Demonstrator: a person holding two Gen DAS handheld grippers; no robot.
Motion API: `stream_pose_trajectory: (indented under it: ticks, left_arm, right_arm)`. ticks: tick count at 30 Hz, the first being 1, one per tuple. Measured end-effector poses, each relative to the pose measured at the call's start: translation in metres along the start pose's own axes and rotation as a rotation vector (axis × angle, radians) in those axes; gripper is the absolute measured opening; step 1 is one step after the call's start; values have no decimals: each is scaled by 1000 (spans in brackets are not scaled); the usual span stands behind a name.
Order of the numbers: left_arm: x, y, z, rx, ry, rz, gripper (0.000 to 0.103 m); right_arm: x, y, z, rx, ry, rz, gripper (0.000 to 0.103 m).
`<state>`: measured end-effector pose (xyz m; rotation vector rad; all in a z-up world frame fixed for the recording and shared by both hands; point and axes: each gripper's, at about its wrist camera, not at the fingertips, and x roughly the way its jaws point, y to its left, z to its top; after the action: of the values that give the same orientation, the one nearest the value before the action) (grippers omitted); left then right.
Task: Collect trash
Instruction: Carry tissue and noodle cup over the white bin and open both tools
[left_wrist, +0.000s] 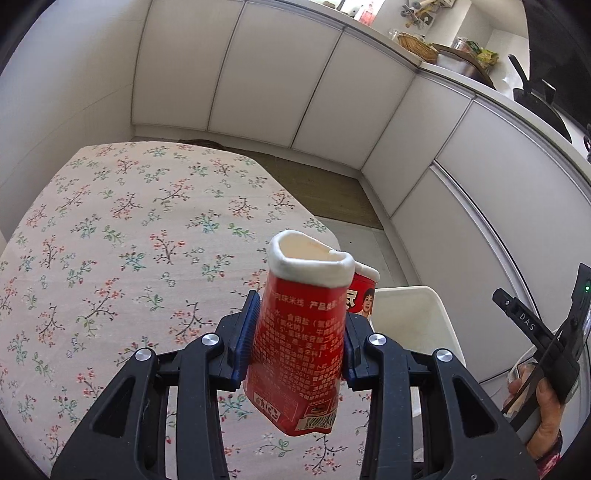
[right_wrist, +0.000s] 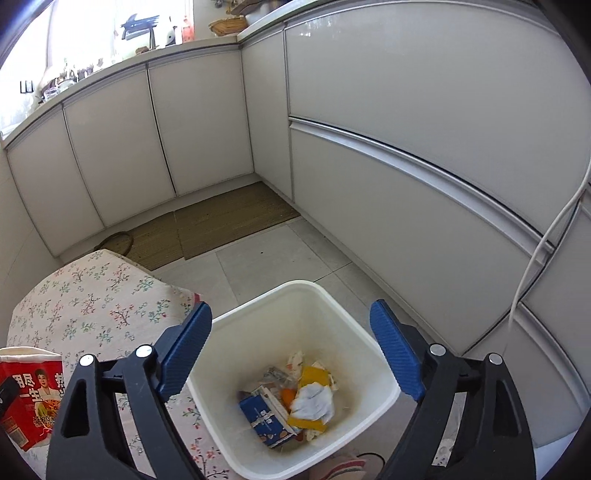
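My left gripper (left_wrist: 299, 332) is shut on a squashed red noodle cup (left_wrist: 299, 343) with a white rim, held above the floral table (left_wrist: 110, 240) near its right edge. The cup also shows at the left edge of the right wrist view (right_wrist: 29, 395). A white trash bin (right_wrist: 255, 317) stands on the floor beside the table; in the left wrist view its rim (left_wrist: 413, 295) is just right of the cup. My right gripper (right_wrist: 291, 354) is open and empty, hovering over the bin. Inside lie a blue carton (right_wrist: 266, 417), white tissue (right_wrist: 314, 402) and yellow wrappers.
White cabinets (right_wrist: 406, 184) run along the back and right. A brown mat (right_wrist: 221, 221) lies on the grey tiled floor. The counter (left_wrist: 461, 62) holds baskets, pots and jars. A white cable (right_wrist: 535, 258) hangs at right. A slipper (right_wrist: 347, 465) shows below the bin.
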<state>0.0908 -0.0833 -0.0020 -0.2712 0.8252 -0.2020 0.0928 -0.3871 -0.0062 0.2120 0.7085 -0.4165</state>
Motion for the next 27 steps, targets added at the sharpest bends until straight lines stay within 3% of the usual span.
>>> stream_pose_trajectory:
  ticks: [12,27]
  left_arm:
    - [43,-87,3,133,25,-100,36]
    - [91,-174,0,264,82,-189,37]
  right_arm:
    - [-14,-58,9,60,-42,-99,92]
    - [-12,-125,2,203,19,-156,92]
